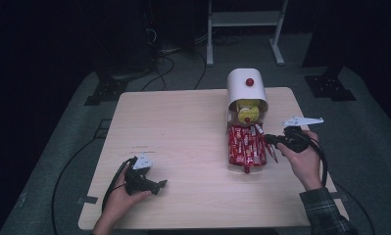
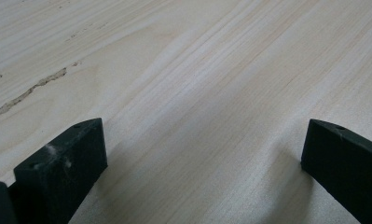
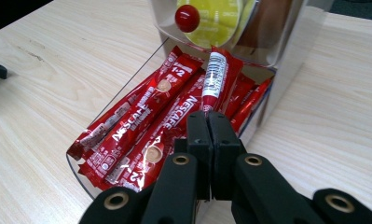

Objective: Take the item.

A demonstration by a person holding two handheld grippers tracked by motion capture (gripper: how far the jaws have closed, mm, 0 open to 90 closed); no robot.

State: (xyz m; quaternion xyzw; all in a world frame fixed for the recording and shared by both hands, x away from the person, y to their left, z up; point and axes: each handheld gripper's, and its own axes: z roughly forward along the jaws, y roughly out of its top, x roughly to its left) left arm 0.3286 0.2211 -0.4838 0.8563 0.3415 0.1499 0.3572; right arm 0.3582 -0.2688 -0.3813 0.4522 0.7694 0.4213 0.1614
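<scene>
A white dispenser box [image 1: 240, 86] with a red knob [image 1: 250, 82] stands at the table's far right. Its clear drawer [image 3: 83, 179] is pulled out toward me and holds several red Nescafe stick packets [image 1: 244, 147]. My right gripper [image 1: 268, 140] is at the drawer's right side, shut on one red stick packet [image 3: 215, 79], which points away from the jaws over the drawer toward the box. Yellow items [image 3: 221, 18] sit inside the box above the drawer. My left gripper [image 1: 158, 185] rests low on the table's near left, open, with bare wood between its jaws [image 2: 204, 154].
The wooden table [image 1: 183, 132] has a scuff mark [image 2: 30, 91] close to the left gripper. Cables trail from both grippers off the table's near edge. A white frame stand [image 1: 244, 19] and cables lie on the floor beyond the table.
</scene>
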